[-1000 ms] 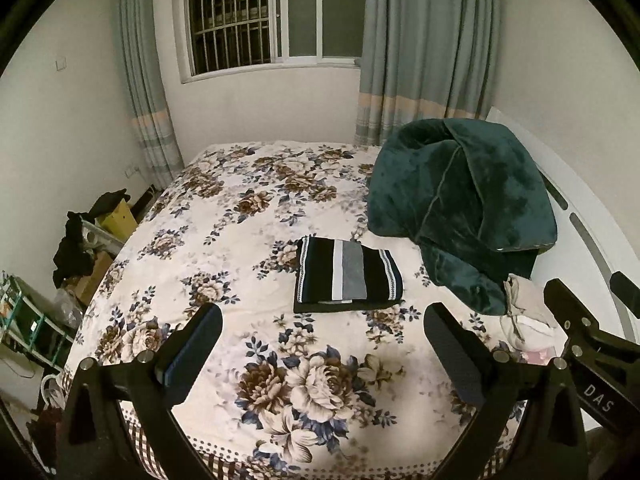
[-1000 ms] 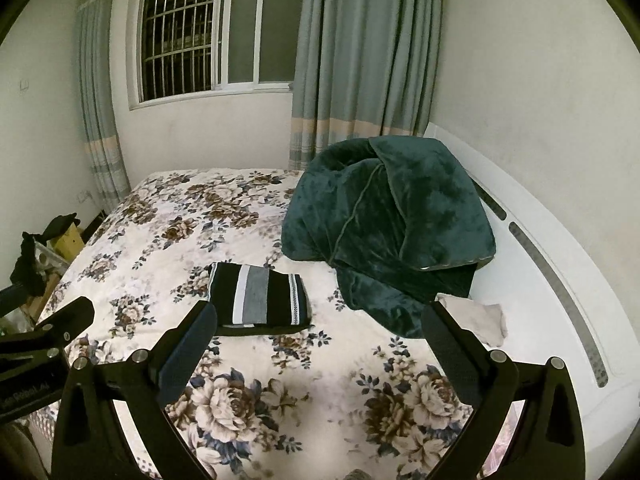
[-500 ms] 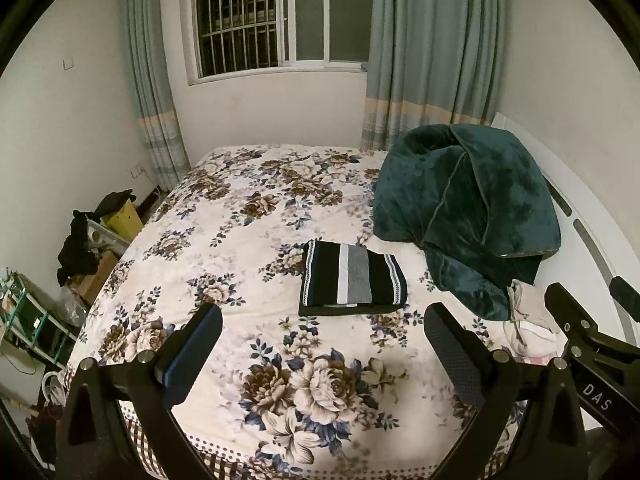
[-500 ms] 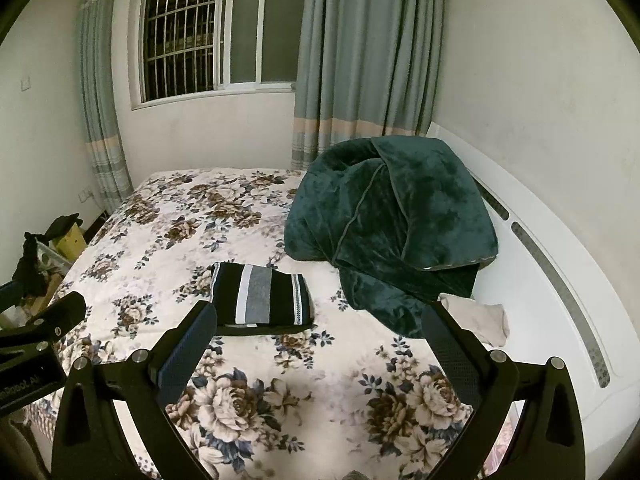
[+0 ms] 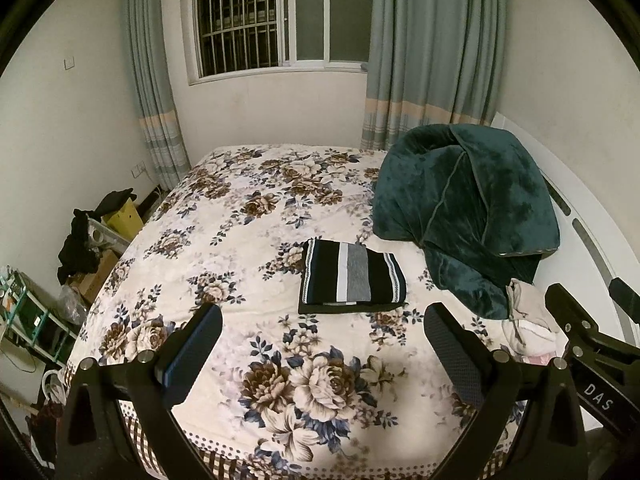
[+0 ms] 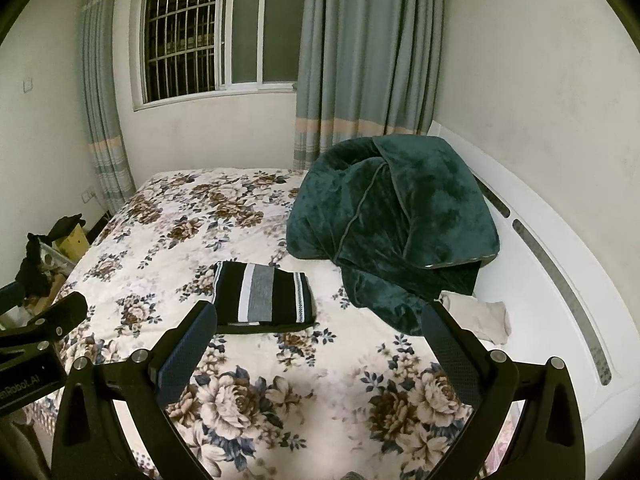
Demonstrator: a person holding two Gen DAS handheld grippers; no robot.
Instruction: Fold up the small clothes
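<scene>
A folded black garment with white and grey stripes [image 5: 352, 278] lies flat on the floral bed [image 5: 248, 216]; it also shows in the right wrist view [image 6: 264, 298]. A crumpled beige garment [image 5: 528, 316] lies at the bed's right side, also seen in the right wrist view [image 6: 480, 314]. My left gripper [image 5: 320, 344] is open and empty, held above the bed's near edge, short of the folded garment. My right gripper [image 6: 316, 344] is open and empty, likewise above the near part of the bed.
A bulky dark green blanket [image 5: 464, 208] is heaped at the bed's right, against the white headboard [image 6: 560, 280]. Boxes, dark clothes and a small rack [image 5: 80, 248] crowd the floor to the left. A barred window and curtains stand behind the bed.
Both grippers have drawn back and risen slightly from the bed, so the views show more of the room. The folded garment has not moved. Both stay open.
</scene>
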